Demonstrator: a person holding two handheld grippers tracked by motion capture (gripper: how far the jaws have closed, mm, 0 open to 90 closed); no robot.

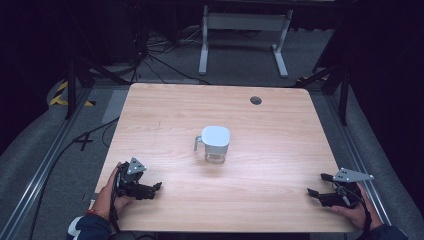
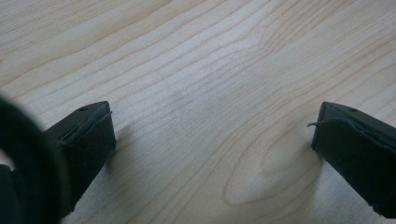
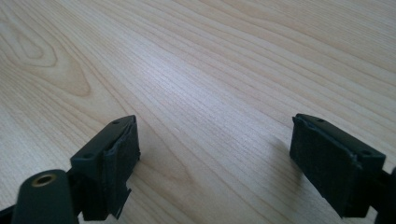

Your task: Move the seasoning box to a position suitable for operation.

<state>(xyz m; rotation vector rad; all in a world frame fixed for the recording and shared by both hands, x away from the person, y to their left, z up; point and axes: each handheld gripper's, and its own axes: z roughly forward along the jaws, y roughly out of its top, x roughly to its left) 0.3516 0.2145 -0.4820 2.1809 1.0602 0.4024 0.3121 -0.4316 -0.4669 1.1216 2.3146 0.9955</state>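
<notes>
A clear jug with a white lid and a handle on its left side stands upright near the middle of the wooden table. My left gripper rests low at the table's front left, held in a hand, well apart from the jug. It is open, with bare wood between its fingers. My right gripper rests at the front right, also open and with nothing in it.
A round cable hole sits near the table's far right edge. Beyond the table stand a white frame and loose cables on the floor. Metal rails run along both sides.
</notes>
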